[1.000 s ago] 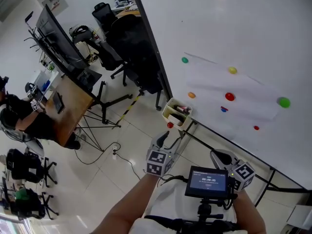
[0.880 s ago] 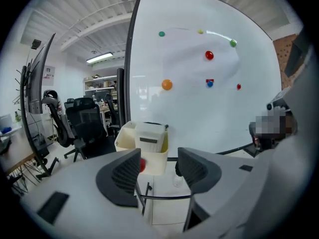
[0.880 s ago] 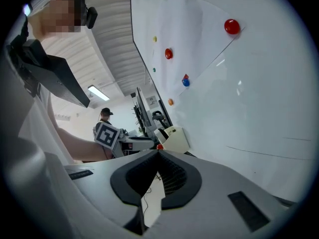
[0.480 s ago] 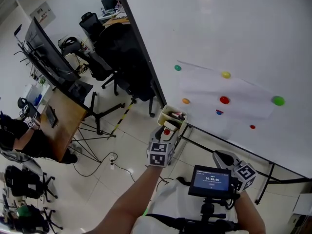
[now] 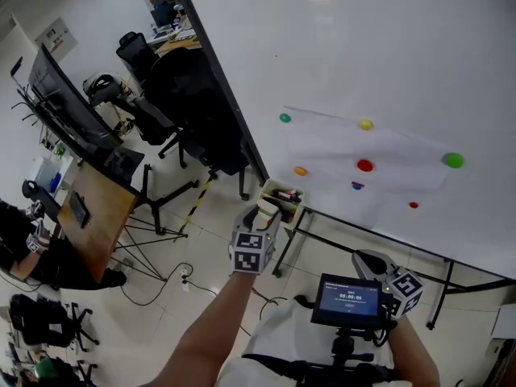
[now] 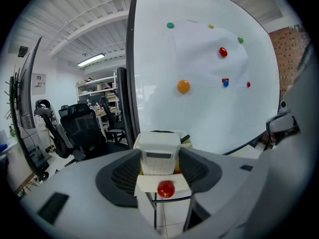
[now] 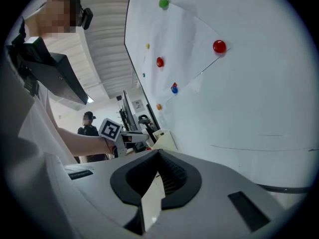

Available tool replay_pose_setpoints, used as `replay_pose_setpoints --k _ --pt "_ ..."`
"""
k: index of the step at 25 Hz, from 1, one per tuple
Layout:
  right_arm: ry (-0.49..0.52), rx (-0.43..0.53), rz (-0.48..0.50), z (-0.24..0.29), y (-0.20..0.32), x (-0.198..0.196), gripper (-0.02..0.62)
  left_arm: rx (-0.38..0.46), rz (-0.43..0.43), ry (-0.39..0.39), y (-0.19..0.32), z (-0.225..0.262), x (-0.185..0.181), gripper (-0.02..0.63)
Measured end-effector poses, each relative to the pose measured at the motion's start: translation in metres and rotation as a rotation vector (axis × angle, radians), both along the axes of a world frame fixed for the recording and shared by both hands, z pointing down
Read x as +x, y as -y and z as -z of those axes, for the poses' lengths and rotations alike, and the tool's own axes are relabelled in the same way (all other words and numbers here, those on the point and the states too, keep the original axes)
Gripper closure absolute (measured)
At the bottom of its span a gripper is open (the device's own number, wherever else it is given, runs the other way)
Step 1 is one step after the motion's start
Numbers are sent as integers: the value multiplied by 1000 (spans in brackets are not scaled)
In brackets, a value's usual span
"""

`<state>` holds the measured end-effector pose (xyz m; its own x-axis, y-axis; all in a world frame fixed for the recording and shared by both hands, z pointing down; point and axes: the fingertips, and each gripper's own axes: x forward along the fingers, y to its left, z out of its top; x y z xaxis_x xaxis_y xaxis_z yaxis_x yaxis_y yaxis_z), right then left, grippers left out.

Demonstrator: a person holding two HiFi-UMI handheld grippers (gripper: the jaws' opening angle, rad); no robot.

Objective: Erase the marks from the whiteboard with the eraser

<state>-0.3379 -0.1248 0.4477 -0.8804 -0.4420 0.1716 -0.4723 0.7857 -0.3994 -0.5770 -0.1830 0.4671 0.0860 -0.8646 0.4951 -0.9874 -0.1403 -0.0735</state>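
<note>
Jaws on my left gripper [image 5: 262, 214] have just been closing but stand wide, white eraser [image 6: 158, 148] between them, while my right gripper [image 7: 158, 152] is pinched closed, empty.

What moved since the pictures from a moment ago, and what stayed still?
The left gripper moved up to the cream tray at the lower corner of the whiteboard. Its jaws have just been closing a little around the white block eraser; whether they grip it yet, I cannot tell. The right gripper stayed low, and the coloured round magnets kept their places.
</note>
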Motion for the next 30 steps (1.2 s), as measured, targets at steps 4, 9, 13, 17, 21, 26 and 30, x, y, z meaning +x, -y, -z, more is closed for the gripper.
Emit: replay_pose_setpoints --k 4,9,13,17,21,26,30 --pt "-7 -6 -12 -1 -5 0 565 -56 -15 4 12 -9 0 334" --pt "-16 -16 -44 -2 -7 9 565 -5 -25 -3 14 -16 2 328" --pt "-28 -27 -48 -7 -10 7 565 14 -36 -36 14 -25 1 324" --pt "-32 -22 -42 -6 -8 0 565 0 -68 -45 15 -34 0 322" --pt "-38 -24 -50 -6 -6 -1 565 -4 -127 -69 15 -32 4 324" --pt "-38 -20 -54 -8 -3 -7 565 29 -141 -66 15 -30 -2 327" --pt "-42 -24 -82 -3 -8 -1 565 111 -121 -72 12 -10 -3 328"
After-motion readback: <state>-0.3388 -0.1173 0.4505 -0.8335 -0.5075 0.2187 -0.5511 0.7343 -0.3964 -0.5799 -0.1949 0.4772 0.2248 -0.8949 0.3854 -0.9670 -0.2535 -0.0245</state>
